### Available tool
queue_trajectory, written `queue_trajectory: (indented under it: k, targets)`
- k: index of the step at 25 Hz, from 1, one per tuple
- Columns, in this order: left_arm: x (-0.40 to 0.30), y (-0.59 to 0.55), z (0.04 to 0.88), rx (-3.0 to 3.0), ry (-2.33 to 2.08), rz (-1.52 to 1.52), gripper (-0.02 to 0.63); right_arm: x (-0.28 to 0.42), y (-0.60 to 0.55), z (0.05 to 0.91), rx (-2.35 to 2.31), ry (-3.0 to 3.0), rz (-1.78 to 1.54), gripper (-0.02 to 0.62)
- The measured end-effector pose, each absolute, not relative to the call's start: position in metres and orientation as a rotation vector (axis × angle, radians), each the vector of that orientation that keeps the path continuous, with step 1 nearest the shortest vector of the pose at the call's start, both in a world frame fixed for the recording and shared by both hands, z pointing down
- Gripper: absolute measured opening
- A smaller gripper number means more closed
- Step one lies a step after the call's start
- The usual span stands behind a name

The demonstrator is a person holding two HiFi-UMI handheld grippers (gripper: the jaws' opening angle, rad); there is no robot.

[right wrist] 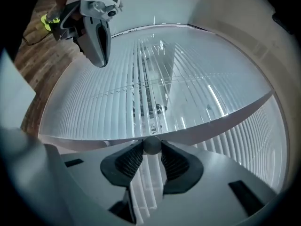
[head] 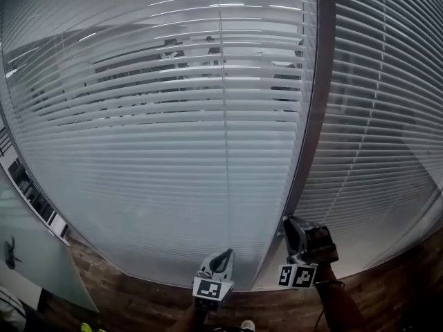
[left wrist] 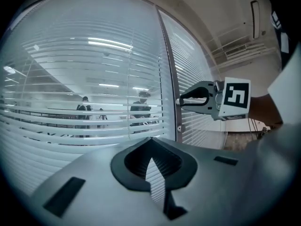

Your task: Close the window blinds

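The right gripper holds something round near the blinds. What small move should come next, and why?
Probably twist the right gripper about the round grey wand end that its jaws pinch, to tilt the slats. The white horizontal-slat blind is not closed: figures behind it show between its upper slats. Which direction closes them, I cannot tell.

Figures (left wrist: 139, 108) behind the blinds (left wrist: 70, 79) show only dimly, perhaps two people.
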State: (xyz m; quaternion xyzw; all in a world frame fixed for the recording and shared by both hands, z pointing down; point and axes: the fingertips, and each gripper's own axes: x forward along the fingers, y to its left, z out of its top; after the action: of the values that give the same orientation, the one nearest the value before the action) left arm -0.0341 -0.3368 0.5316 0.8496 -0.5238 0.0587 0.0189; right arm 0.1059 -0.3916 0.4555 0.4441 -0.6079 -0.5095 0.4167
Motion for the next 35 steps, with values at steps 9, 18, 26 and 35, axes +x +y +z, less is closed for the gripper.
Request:
queue_trajectory:
  k: [9,18,26,35]
  targets:
    - [-0.033,-0.336,0.525,2.644,-1.629,0.178,0.000,0.107,-0.391,0.452,1.228,-1.612,-1.207,0.124]
    - [-0.036,-0.335,0.530,2.604,-1.627,0.170,0.000,0.105,-0.389,0.439,1.674,-2.231,-0.622,0.132]
    - [-0.038,-0.334,0.533,2.598,-1.629,0.166,0.000,0.123,-0.394,0.445,2.049,-2.435,-0.140,0.143]
    - [-0.051,-0.336,0.537,2.573,-1.664,0.157,0.000,0.121,-0.397,0.449,2.060,-2.449,-0.128,0.126]
